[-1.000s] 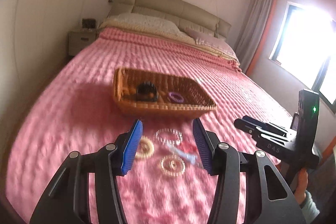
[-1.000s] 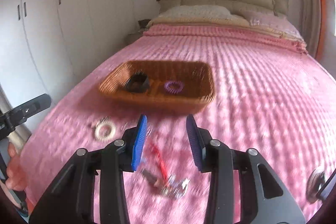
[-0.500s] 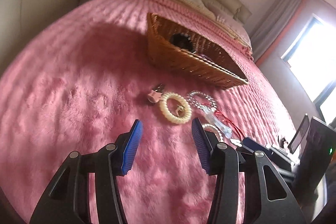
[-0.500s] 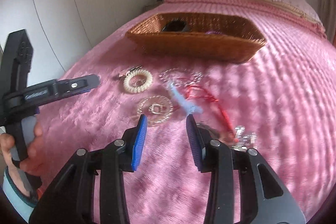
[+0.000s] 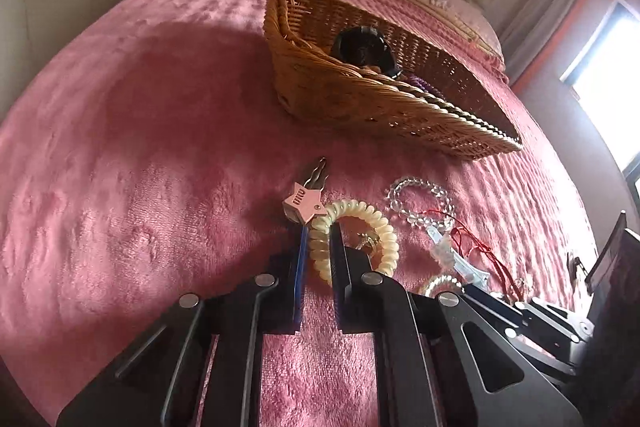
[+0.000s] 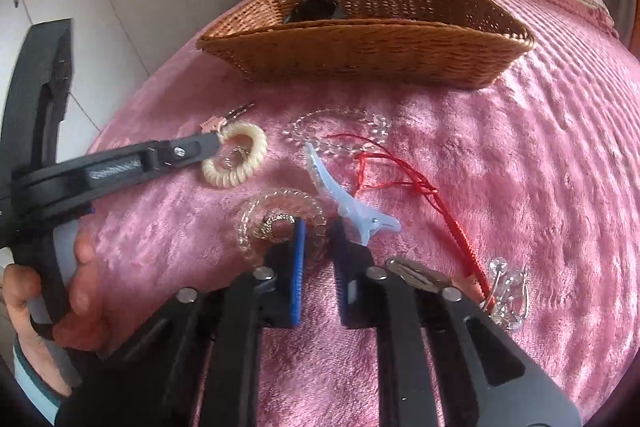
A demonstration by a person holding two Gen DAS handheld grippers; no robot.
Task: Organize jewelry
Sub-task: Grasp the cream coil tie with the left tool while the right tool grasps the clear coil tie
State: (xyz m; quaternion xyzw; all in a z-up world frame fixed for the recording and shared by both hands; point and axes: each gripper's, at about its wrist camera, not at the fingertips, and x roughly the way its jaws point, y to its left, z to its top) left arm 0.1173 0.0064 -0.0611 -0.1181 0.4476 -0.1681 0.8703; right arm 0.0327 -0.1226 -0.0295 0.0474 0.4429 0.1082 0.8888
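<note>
Compared with half a second earlier, both grippers are being lowered onto the bedspread (image 5: 140,147) and their jaws, then wide apart, are now being closed to a narrow gap.

The left gripper (image 5: 319,247) is being closed on the near side of the cream coil hair tie (image 5: 384,239); the coil is being pinched between the blue pads, with the far loop left free. A pink star hair clip (image 5: 302,205) is lying just beside the left pad, touching the coil. Whether it is also being caught cannot be told.

The right gripper (image 6: 318,239) is being closed on the near edge of the clear coil hair tie (image 6: 256,223), inside which a small gold ring-shaped piece (image 6: 278,223) is resting. The blue hair clip (image 6: 344,199) is lying just beside the right pad.

The remaining loose pieces, a clear bead bracelet (image 6: 340,131) and a red cord (image 6: 420,187), are being left on the bedspread. The wicker basket (image 6: 360,47) is standing beyond them, already holding a black item (image 5: 362,47) and a purple coil (image 5: 420,83).

Judgement: two grasps are being made at once, so two ties are being readied for transfer to the basket. The task is judged well short of halfway.
</note>
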